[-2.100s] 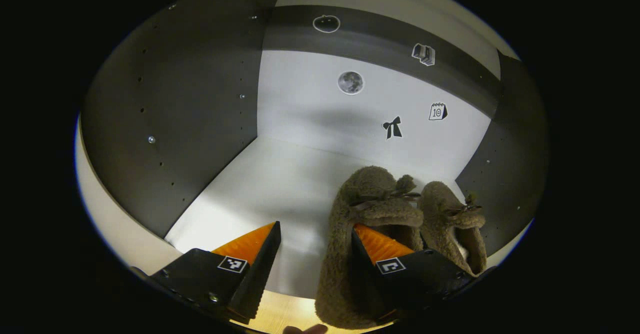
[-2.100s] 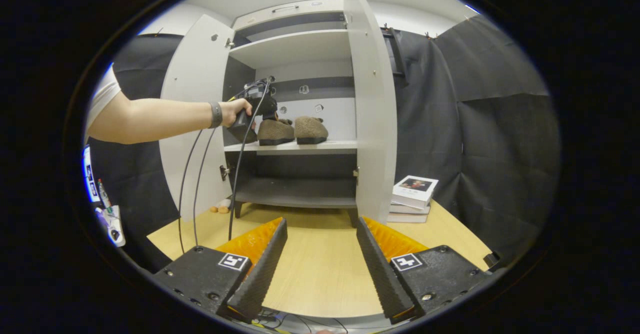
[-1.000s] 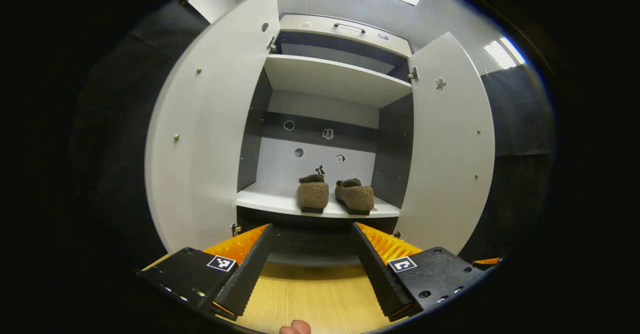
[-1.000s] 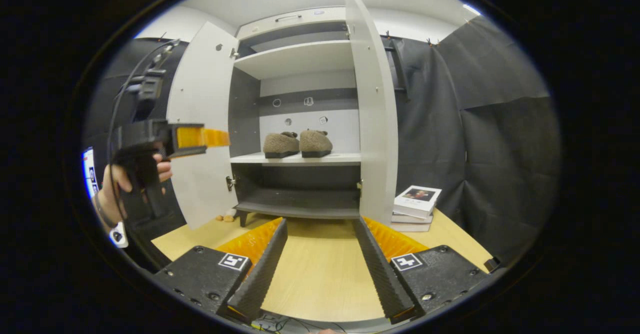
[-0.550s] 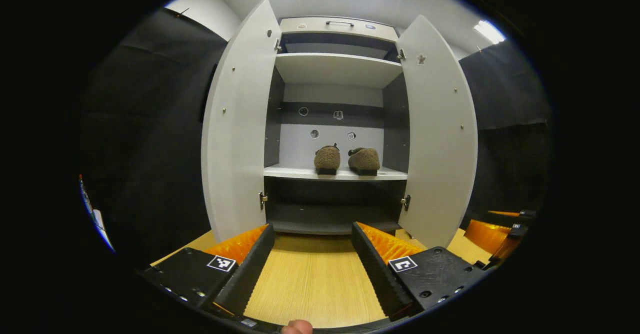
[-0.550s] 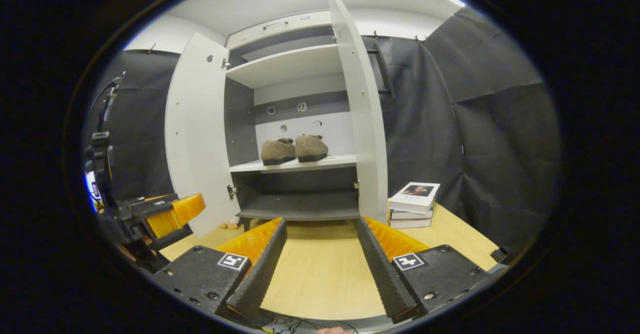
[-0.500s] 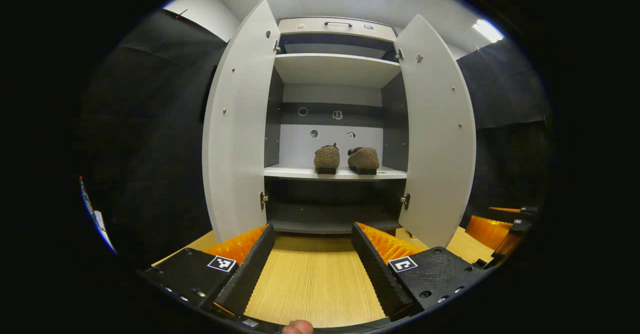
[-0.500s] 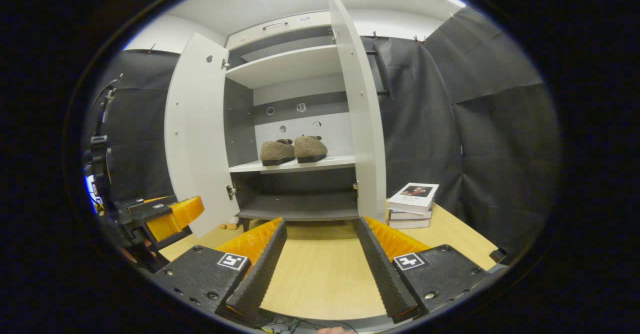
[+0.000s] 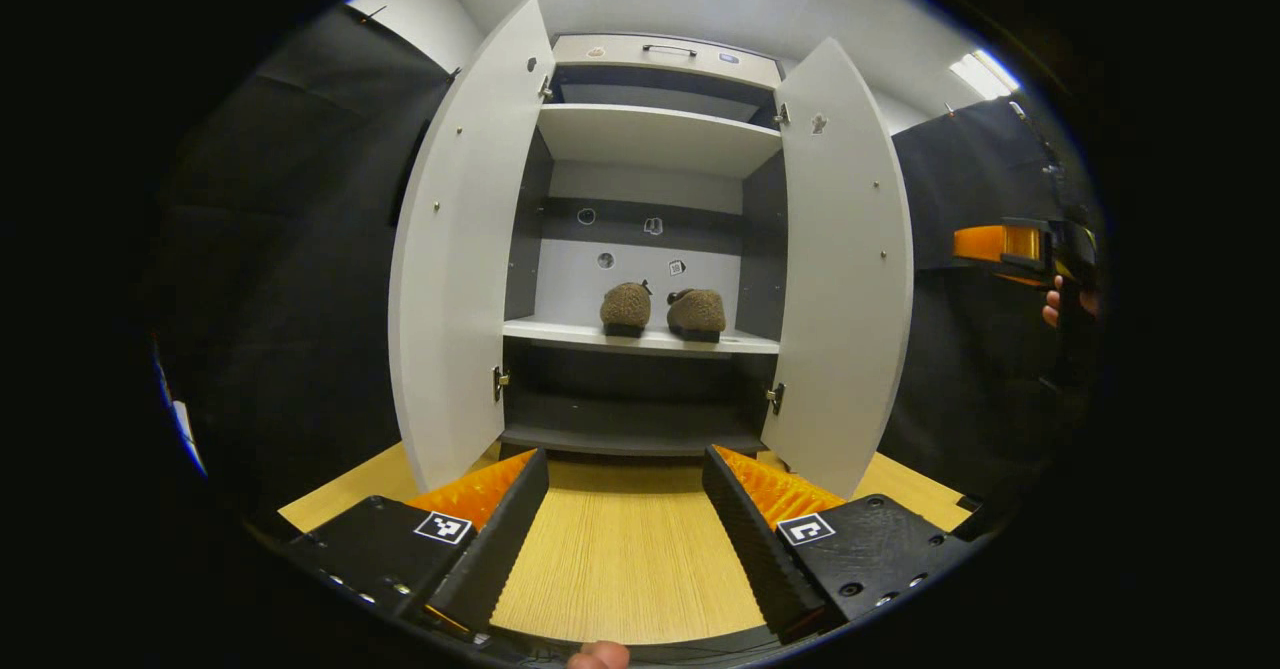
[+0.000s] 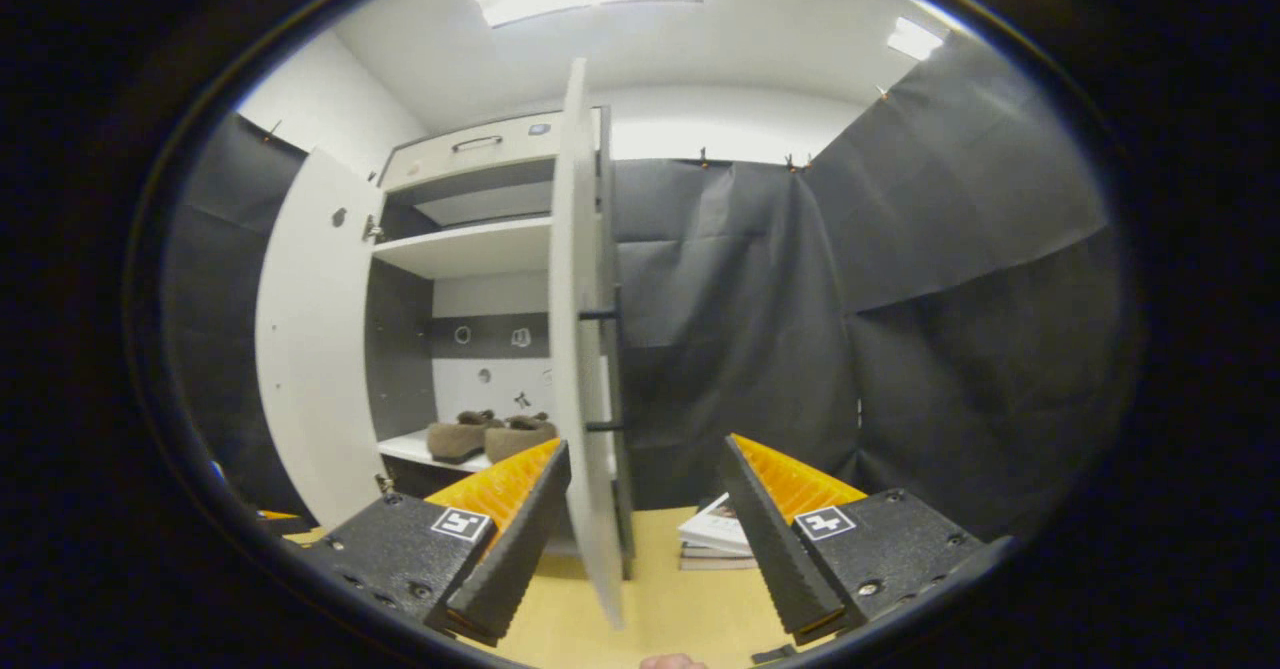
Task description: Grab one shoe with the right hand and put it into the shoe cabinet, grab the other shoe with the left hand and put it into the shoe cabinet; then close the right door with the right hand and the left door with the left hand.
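Note:
Two brown fuzzy shoes [image 9: 626, 307] [image 9: 697, 311] stand side by side on the middle shelf of the white shoe cabinet [image 9: 655, 139]. Both doors are open: the left door [image 9: 455, 249] and the right door [image 9: 845, 269]. My left gripper [image 9: 625, 454] is open and empty, low over the wooden table, well back from the cabinet. My right gripper [image 10: 645, 444] is open. In the right gripper view the right door [image 10: 578, 349] stands edge-on in the gap between its fingers, nearer the left one, with no contact visible. The shoes [image 10: 458, 437] show past that door. The right gripper [image 9: 1000, 242] is raised at the far right of the left gripper view.
A stack of books [image 10: 718, 539] lies on the table [image 9: 625, 569] to the right of the cabinet, behind the right door. A black handle [image 10: 600, 369] runs down that door's outer face. A dark lower shelf [image 9: 630, 434] sits under the shoes.
My left gripper let go of its shoe on the shelf and drew back over the table. My right gripper rose and swung right, up to the right door's edge.

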